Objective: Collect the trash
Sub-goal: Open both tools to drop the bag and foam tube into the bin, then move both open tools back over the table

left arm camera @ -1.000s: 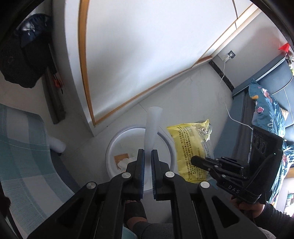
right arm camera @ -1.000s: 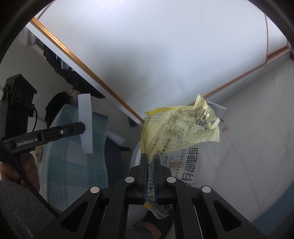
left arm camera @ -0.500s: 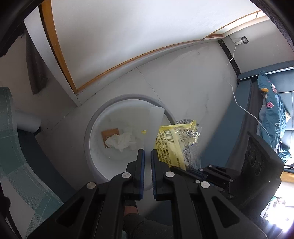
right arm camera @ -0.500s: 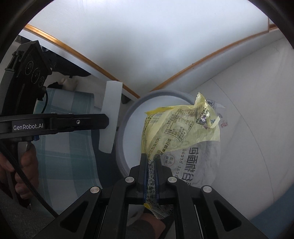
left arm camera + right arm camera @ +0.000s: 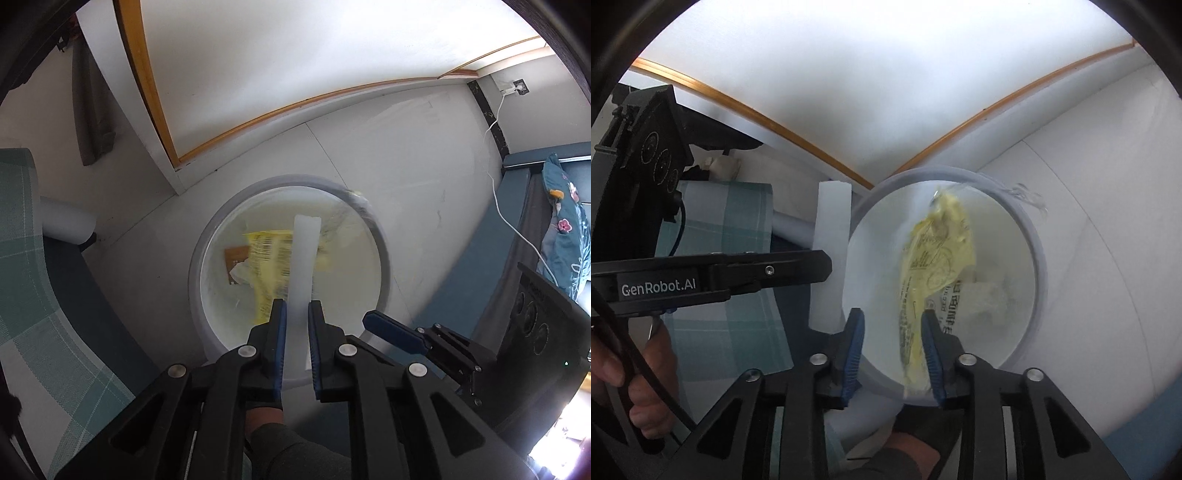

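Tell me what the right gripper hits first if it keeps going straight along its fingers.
Probably the yellow wrapper, blurred between its open jaws; past that, the inside of the white bin. Depth is hard to judge.

"GenRobot.AI" in white on left claw's [image 5: 827, 266] black side; yellow wrapper [image 5: 938, 258] print blurred, unreadable.

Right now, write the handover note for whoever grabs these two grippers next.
Right gripper: jaws have just been opening; the yellow snack wrapper is loose between them, blurred, dropping into the white bin.
Left gripper: jaws have just begun to part, white paper strip between the pads, over the bin; I cannot tell whether it is let go.
In the bin: a brown card piece and crumpled tissue.
Done: wrapper released.
Left: drop the strip, then look for more trash.
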